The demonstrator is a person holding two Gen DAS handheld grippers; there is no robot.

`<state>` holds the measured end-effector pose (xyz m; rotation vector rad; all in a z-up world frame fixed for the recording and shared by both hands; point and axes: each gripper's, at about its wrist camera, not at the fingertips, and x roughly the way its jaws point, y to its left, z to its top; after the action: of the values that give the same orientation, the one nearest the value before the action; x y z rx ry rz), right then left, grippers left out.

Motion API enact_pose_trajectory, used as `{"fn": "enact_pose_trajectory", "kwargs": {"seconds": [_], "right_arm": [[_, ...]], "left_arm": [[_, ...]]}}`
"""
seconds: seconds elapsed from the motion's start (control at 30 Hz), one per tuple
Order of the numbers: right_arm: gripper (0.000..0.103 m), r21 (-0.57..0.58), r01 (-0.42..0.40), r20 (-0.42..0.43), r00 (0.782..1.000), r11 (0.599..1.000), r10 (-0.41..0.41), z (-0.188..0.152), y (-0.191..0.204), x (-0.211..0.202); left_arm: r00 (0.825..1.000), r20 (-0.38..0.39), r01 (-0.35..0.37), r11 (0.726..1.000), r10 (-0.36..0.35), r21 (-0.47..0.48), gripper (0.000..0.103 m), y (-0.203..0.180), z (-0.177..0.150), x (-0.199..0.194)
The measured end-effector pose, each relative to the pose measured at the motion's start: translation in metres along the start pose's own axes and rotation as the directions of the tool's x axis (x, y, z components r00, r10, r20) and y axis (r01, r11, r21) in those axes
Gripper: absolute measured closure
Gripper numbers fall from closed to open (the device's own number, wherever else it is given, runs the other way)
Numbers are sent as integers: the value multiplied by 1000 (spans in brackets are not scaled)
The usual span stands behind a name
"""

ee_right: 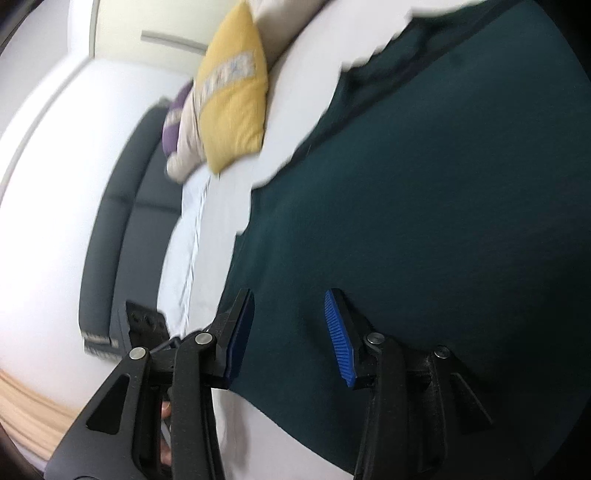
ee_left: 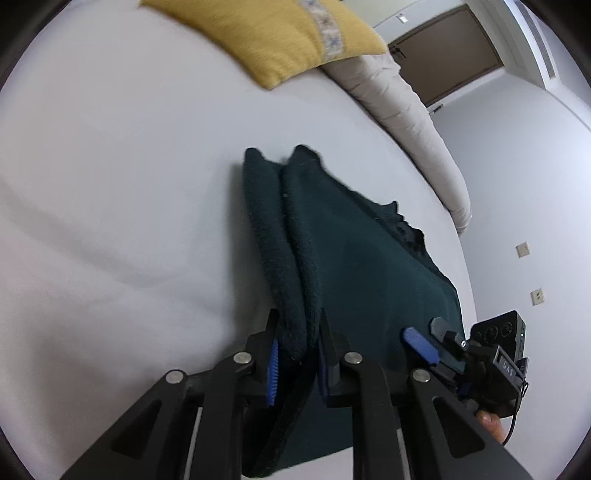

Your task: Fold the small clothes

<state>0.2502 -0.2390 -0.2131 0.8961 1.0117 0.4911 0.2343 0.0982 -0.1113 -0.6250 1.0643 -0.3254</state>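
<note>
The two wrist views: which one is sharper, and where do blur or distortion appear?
The left wrist view is the sharper: the knit of the dark green garment and the yellow pillow read clearly. The right wrist view is motion-blurred, with smeared garment edges, though its right gripper stays crisp. Both views bend straight lines at the fisheye rim.

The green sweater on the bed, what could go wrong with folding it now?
1. The left hand-held gripper pinches only a bunched edge of the green sweater; it might slip out.
2. The right hand-held gripper is open over the cloth, so that side may sag and fold crooked on the white bed.
</note>
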Motion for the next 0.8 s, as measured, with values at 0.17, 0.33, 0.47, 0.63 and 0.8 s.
{"fn": "enact_pose_trajectory", "kwargs": {"seconds": [0.17,0.33,0.47,0.63,0.8], "right_arm": [[62,70,-34,93,995,997,27,17,-37,-60],[62,147,-92,156,985,985,68,28,-78,-108],[62,177,-136,174,979,975,105,32,-101,-127],[62,171,-119,146,985,978,95,36,-103,-123],[50,160,-44,123,992,986,24,44,-83,-105]], "left_arm": [[1000,2,-11,993,11,119,86,-76,-1,0],[1000,-30,13,980,-8,196,86,-155,-17,45],[995,-105,18,974,6,224,83,-189,-47,110],[987,-120,128,974,-106,189,57,-192,-65,89],[959,-66,282,930,-274,235,50,-192,-72,18]]}}
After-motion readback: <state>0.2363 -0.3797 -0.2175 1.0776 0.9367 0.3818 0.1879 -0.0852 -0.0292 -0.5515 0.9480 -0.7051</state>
